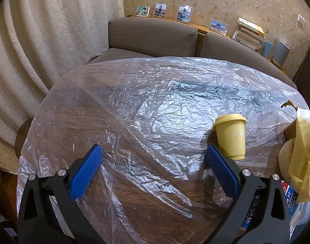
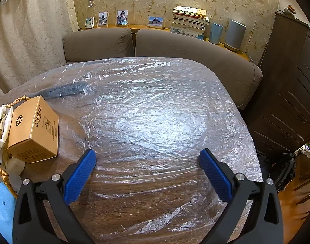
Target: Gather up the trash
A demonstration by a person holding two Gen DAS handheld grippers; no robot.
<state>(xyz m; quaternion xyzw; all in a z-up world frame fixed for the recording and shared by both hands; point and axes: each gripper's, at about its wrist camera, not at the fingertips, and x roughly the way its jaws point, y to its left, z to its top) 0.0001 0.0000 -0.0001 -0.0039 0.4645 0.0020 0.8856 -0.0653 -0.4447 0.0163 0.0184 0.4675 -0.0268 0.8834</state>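
A clear crinkled plastic sheet (image 1: 146,109) (image 2: 155,105) covers the wooden table. On it stands a yellow lidded cup (image 1: 231,136), just beyond the right finger of my left gripper (image 1: 154,152), which is open and holds nothing. A yellow paper bag (image 1: 303,158) and printed packaging (image 1: 291,201) lie at the right edge of that view. In the right wrist view a tan L'Oreal carton (image 2: 34,130) rests at the left, beside crumpled white paper (image 2: 1,126) and a gold cord (image 2: 0,172). My right gripper (image 2: 147,155) is open over bare sheet.
A grey sofa (image 1: 153,36) (image 2: 175,46) stands behind the table, with photo frames, stacked books (image 2: 189,22) and two speakers on a shelf. A curtain (image 1: 43,40) hangs at the left. A dark drawer cabinet (image 2: 293,93) is at the right.
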